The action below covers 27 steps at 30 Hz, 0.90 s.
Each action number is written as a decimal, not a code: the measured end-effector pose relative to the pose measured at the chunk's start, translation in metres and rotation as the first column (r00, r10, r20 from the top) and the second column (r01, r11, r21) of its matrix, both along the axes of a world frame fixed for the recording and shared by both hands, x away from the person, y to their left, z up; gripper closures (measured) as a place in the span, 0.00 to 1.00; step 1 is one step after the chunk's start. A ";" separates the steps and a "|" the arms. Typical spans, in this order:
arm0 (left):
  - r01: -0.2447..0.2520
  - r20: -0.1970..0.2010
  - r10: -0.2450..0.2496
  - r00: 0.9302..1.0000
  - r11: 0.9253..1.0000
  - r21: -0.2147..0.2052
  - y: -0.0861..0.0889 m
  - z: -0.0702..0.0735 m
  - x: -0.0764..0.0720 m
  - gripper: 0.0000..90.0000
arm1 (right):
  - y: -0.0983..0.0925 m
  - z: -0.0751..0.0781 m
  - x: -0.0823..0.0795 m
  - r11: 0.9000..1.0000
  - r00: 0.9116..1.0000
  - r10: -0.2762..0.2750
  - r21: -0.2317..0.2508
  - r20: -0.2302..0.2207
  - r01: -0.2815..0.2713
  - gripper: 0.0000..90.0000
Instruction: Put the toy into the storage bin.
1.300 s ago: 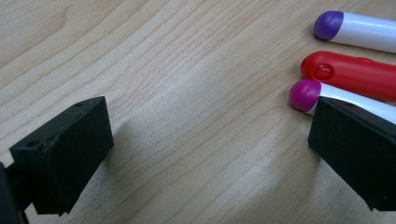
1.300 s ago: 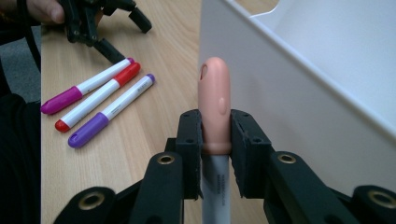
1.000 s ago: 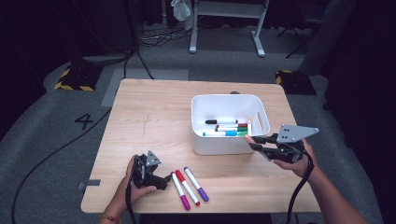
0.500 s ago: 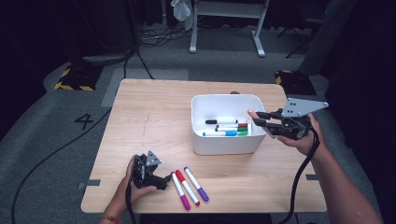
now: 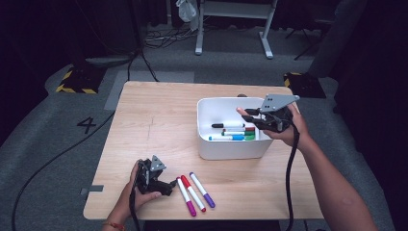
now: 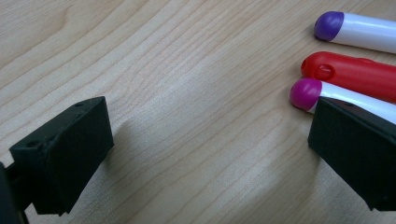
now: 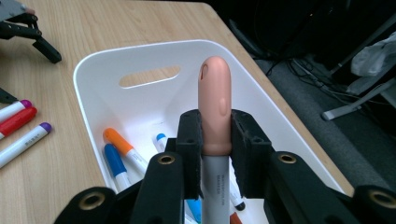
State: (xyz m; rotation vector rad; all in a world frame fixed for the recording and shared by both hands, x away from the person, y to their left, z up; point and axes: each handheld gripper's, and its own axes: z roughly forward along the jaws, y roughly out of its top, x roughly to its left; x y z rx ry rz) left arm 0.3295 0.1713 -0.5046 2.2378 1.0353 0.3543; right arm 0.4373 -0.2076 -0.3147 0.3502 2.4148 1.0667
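Peach-capped marker (image 7: pixel 214 116) clamped in right gripper (image 7: pixel 214 156), cap forward, held over the white bin (image 5: pixel 204 144), looks staged for a drop-in. At least five markers in bin. Left gripper (image 6: pixel 205 149), jaws wide open on table, beside three loose markers: magenta (image 6: pixel 306 93), red (image 6: pixel 350 77), purple (image 6: pixel 331 25).

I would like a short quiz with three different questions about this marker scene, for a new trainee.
1. True or false: the right gripper is shut on a peach-capped marker.
2. How many markers lie on the light wooden table beside the left gripper?
3. The right gripper holds its marker over: A) the white plastic bin B) the floor C) the left gripper.

Key:
1. True.
2. Three: a magenta-capped marker, a red marker and a purple-capped marker.
3. A.
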 end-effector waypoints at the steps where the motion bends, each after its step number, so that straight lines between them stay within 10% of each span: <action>1: 0.000 0.000 0.000 1.000 1.000 0.000 0.000 0.000 0.000 0.00 | 0.002 -0.003 0.003 1.000 1.000 0.002 -0.017 -0.004 -0.002 0.83; 9: -0.002 0.003 0.002 1.000 1.000 -0.001 0.000 0.000 0.000 0.00 | 0.012 -0.033 0.016 0.991 0.994 0.040 -0.120 -0.097 -0.052 0.83; 19: -0.002 0.003 0.002 1.000 1.000 -0.001 0.000 0.000 0.000 0.00 | 0.026 -0.050 0.016 0.955 0.959 0.156 -0.213 -0.237 -0.207 0.83; 27: -0.001 0.003 0.001 1.000 1.000 -0.001 0.000 0.000 0.000 0.00 | 0.026 -0.051 0.019 0.960 0.958 0.111 -0.221 -0.263 -0.171 0.75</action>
